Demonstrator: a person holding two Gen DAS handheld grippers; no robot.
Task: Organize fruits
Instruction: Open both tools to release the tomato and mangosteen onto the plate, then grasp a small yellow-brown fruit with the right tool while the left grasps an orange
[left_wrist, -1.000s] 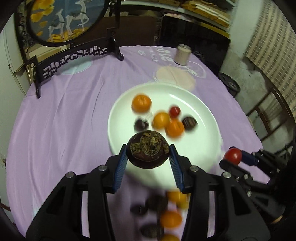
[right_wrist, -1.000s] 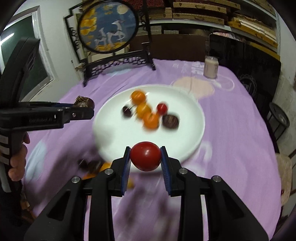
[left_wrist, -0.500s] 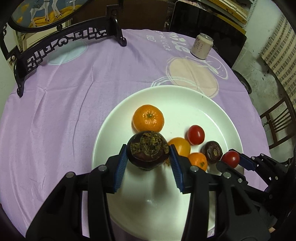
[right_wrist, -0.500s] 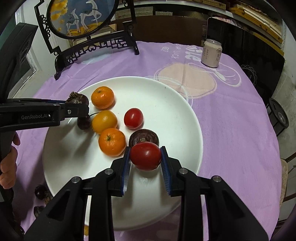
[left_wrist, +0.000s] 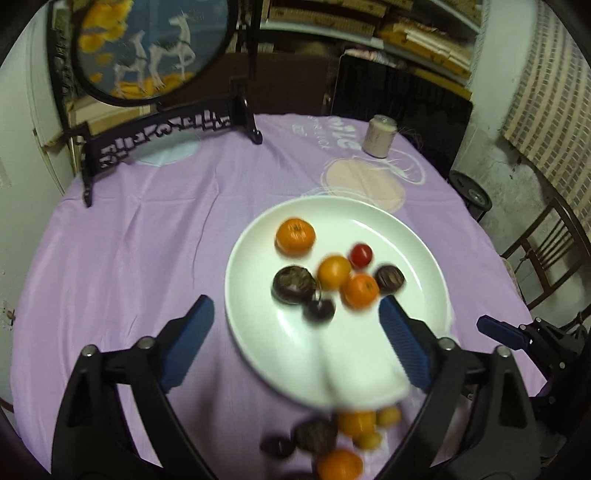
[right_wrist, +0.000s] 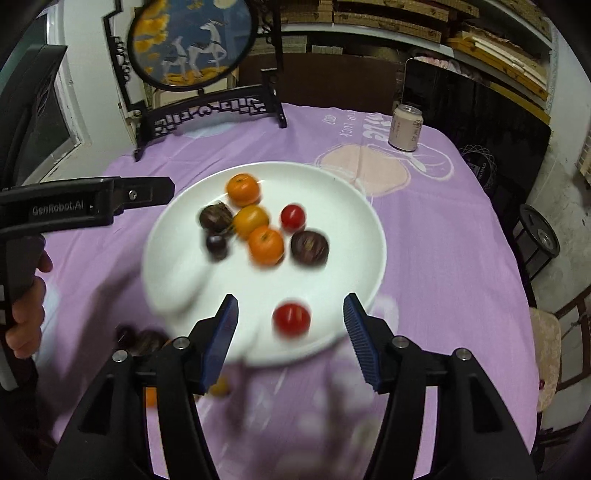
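Both grippers are seen with their jaws spread wide and nothing held between them. The left gripper (left_wrist: 295, 328) is held above the near edge of the white plate (left_wrist: 424, 240), which rests on the worktop's purple cloth (left_wrist: 129, 240). The right gripper (right_wrist: 290, 332) is held above the plate's near rim, where a red tomato (right_wrist: 291, 319) lies alone on the plate, apart from the other fruit. Clustered nearer the plate's middle are two dark mangosteens (right_wrist: 309, 246), two mandarins (right_wrist: 242, 189), a yellow-orange tomato (right_wrist: 251, 220), a second red tomato (right_wrist: 293, 217) and a small dark plum (right_wrist: 216, 245). More fruit, blurred, is seen on the cloth (left_wrist: 343, 439) beside the plate's near edge. A drinks can (right_wrist: 406, 127) and a round painted screen on a black stand (right_wrist: 192, 40) are placed at the far side of the worktop.
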